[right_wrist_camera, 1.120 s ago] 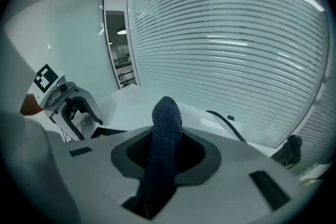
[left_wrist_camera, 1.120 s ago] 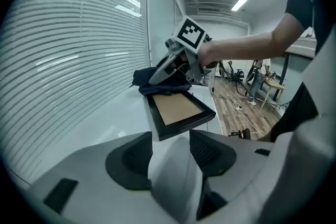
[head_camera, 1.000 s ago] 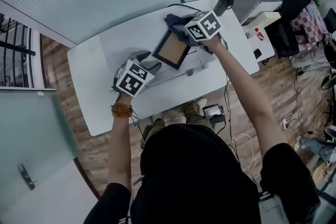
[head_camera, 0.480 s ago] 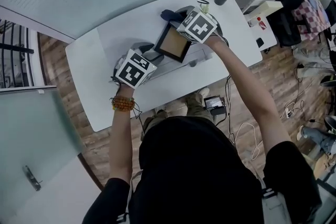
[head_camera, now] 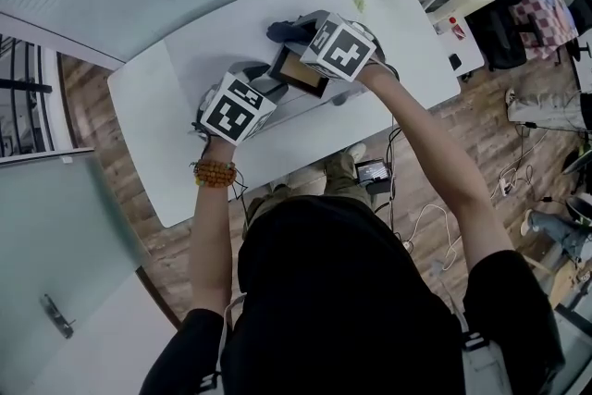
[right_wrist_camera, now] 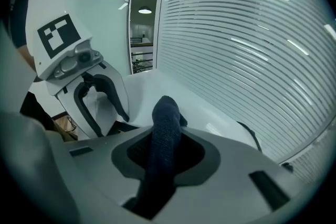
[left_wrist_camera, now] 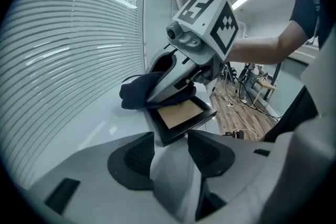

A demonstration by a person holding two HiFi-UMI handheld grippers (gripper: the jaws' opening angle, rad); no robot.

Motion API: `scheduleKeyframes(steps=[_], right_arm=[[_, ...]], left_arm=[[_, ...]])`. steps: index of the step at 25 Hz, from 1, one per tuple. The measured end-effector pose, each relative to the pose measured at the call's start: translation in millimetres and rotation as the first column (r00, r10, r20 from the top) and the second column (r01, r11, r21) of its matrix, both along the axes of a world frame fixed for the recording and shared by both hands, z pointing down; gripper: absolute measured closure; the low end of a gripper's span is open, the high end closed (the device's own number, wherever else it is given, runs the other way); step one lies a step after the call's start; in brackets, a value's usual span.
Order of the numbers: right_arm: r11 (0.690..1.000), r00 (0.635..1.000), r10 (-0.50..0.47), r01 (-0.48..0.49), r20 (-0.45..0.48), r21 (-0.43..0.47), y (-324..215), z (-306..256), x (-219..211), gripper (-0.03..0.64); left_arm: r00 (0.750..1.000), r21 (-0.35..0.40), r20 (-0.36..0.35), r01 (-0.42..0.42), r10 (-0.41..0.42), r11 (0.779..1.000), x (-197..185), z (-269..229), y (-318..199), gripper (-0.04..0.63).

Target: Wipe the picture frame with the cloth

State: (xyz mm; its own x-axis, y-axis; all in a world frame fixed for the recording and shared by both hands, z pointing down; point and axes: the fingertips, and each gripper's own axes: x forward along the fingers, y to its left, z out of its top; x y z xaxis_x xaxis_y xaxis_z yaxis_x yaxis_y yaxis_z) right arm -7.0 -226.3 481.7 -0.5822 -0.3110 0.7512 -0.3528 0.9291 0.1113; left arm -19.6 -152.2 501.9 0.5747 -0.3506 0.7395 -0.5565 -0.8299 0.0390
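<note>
Over the white table (head_camera: 176,116), our left gripper (left_wrist_camera: 170,138) stands half open and empty at the near corner of the picture frame (left_wrist_camera: 181,114), mid-picture. Beyond, our right gripper (right_wrist_camera: 165,155), its jaws just closing tighter, pinches the cloth (right_wrist_camera: 166,113) at the frame's far edge. With nothing pinning the frame, we judge it may skid.

Left grey plastic gripper (left_wrist_camera: 170,140) is pointing downward, jaws standing apart. Right grey plastic gripper (right_wrist_camera: 166,153) has just been closing its jaws, clamping a dark blue cloth (right_wrist_camera: 167,115).

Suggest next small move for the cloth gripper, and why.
Probably sweep the cloth toward the near corner of the picture frame: the right gripper, jaws just closing on the cloth, sits at the frame's far edge, and the brown face lies uncovered.
</note>
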Motion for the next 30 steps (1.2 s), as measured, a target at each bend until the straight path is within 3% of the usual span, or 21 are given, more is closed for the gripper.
scheduleKeyframes(steps=[10, 13, 15, 17, 19, 21, 25, 30], right_arm=[[0.976, 0.987, -0.141, 0.151, 0.074, -0.16, 66.0, 1.2, -27.3, 0.546], [0.926, 0.966, -0.154, 0.215, 0.207, -0.312, 70.7, -7.9, -23.8, 0.546], [0.895, 0.938, -0.107, 0.236, 0.33, -0.378, 63.1, -25.0, -16.4, 0.546], [0.932, 0.932, -0.02, 0.148, 0.362, -0.33, 31.6, -39.9, 2.6, 0.545], [0.984, 0.954, 0.069, -0.017, 0.29, -0.177, -12.6, -45.0, 30.0, 0.545], [0.992, 0.975, 0.123, -0.123, 0.186, -0.009, -44.2, -40.6, 50.4, 0.545], [0.983, 0.997, 0.064, -0.055, -0.047, 0.174, -44.7, -4.5, 49.9, 0.545], [0.976, 0.99, 0.103, -0.081, -0.1, 0.204, -33.0, 5.0, 40.4, 0.549]], left_arm=[[1.0, 0.031, 0.0, -0.016, 0.016, 0.999, 5.1, -1.9, 2.3, 0.394], [1.0, 0.041, 0.007, -0.019, 0.019, 0.999, 3.9, -4.6, 3.6, 0.396], [1.0, 0.046, 0.01, -0.025, 0.025, 0.999, 3.0, -5.9, 3.9, 0.402], [0.999, 0.042, 0.011, -0.031, 0.031, 0.999, 2.7, -6.3, 3.0, 0.403], [0.999, 0.044, 0.008, -0.034, 0.034, 0.998, 2.4, -7.0, 1.5, 0.405], [0.999, 0.054, 0.006, -0.034, 0.034, 0.998, 1.6, -7.7, 1.5, 0.405], [1.0, 0.075, 0.007, -0.031, 0.03, 0.997, 1.4, -7.8, 2.4, 0.403], [0.999, 0.073, 0.008, -0.033, 0.032, 0.997, 1.3, -9.1, 1.5, 0.403]])
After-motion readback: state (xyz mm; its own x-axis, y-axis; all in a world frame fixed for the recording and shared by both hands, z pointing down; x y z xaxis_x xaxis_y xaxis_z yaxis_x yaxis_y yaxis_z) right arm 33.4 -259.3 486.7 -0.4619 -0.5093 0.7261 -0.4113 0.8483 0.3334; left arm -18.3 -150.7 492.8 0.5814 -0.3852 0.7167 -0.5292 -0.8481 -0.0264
